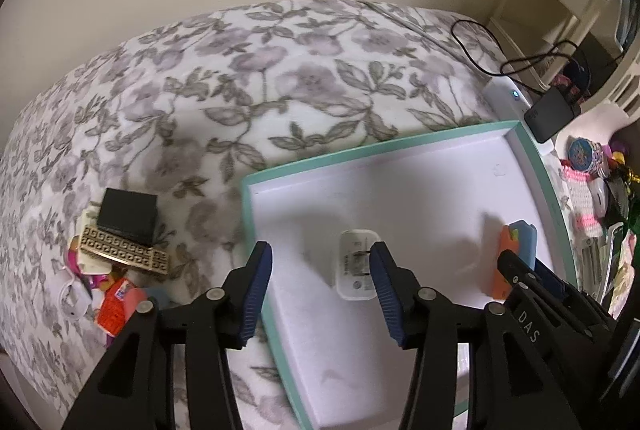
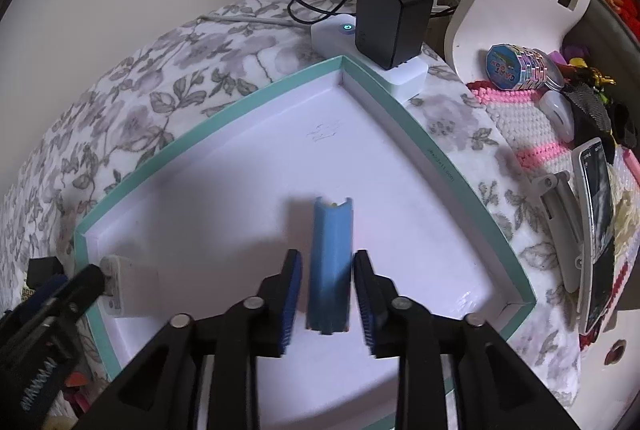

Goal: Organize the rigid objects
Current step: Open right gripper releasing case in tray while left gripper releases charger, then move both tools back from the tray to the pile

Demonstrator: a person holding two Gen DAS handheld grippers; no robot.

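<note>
Inside the teal-rimmed tray point(image 2: 420, 134), the blue block point(image 2: 331, 262) is seen between the parted jaws of the right gripper point(image 2: 326, 304), not squeezed. The left gripper point(image 1: 320, 290) is spread beside the white charger point(image 1: 354, 264). Beyond, much bare tray floor is left free up to the far corner

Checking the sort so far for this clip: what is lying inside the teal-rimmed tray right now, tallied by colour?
White: 1, the plug adapter lying by the left claw.
Blue with orange: 1, the block standing between the open fingers of the right claw.
Total: 2 things in the tray. The pile beside the tray is not counted.
</note>
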